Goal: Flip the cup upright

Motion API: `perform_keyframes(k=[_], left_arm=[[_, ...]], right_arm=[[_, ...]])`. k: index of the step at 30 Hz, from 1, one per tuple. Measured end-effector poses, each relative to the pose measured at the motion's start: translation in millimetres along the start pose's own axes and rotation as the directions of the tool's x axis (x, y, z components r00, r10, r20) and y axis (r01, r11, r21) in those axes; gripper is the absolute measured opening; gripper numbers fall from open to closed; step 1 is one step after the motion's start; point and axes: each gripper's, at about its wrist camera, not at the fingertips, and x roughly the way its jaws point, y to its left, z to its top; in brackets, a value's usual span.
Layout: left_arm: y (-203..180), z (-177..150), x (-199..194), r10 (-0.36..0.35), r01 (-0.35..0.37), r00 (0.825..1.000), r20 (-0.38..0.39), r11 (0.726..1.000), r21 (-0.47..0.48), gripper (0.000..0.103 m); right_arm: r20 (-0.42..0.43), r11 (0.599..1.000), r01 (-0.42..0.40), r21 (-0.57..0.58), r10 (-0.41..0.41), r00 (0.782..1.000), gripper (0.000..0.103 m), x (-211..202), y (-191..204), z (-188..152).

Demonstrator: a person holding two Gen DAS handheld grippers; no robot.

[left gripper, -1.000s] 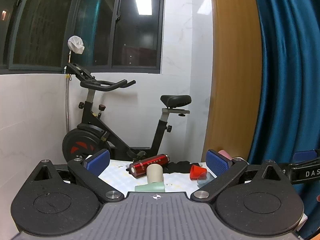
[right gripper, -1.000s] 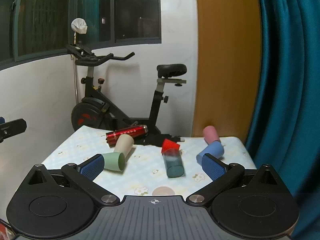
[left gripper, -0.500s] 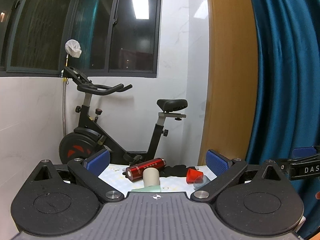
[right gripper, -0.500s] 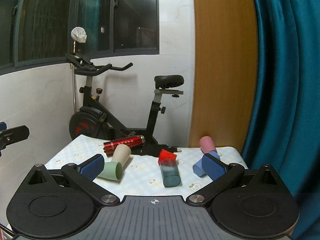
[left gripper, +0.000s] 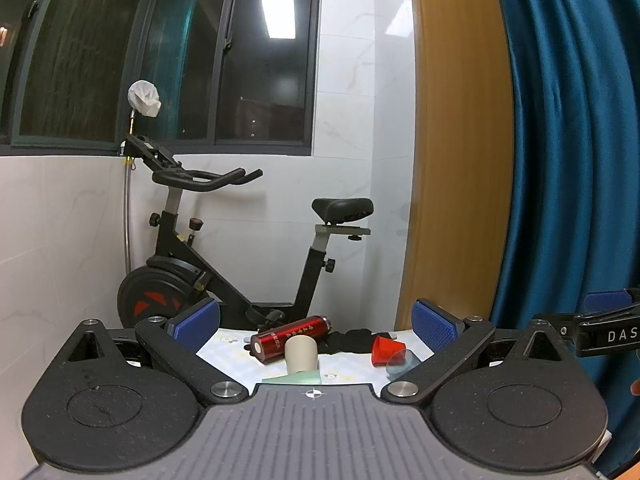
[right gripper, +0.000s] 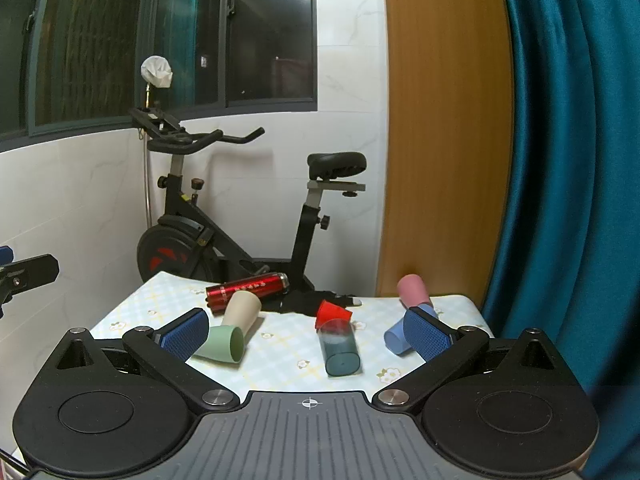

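Several cups lie on their sides on the patterned table [right gripper: 280, 356]: a green cup [right gripper: 220, 344], a beige cup [right gripper: 240, 310], a dark teal cup [right gripper: 340, 346], a small red cup [right gripper: 332, 312], a blue cup [right gripper: 398, 338] and a pink cup [right gripper: 414, 290]. In the left wrist view the beige cup [left gripper: 301, 354], the red cup [left gripper: 386, 350] and an edge of the green cup [left gripper: 296, 378] show. My right gripper [right gripper: 306, 326] is open and empty, above the table's near side. My left gripper [left gripper: 316, 322] is open and empty, held back from the table.
A red metal bottle [right gripper: 246, 286] lies on its side at the back beside black gloves [right gripper: 308, 304]. An exercise bike [right gripper: 224, 220] stands behind the table against the white wall. A teal curtain [right gripper: 568, 160] hangs at the right.
Both grippers have drawn back and tilted up, so the table and cups sit lower and farther in both views. The cups have not moved. Both grippers stay open.
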Motion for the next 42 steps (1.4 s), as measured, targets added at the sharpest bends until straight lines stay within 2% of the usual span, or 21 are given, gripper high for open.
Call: perform_keyframes(k=[42], left_arm=[[2.0, -1.1, 3.8, -0.021, 0.021, 1.000, -0.013, 1.000, -0.006, 0.103]], right_arm=[[-0.011, 1.000, -0.001, 0.005, 0.001, 1.000, 0.103, 1.2, -1.0, -6.6]])
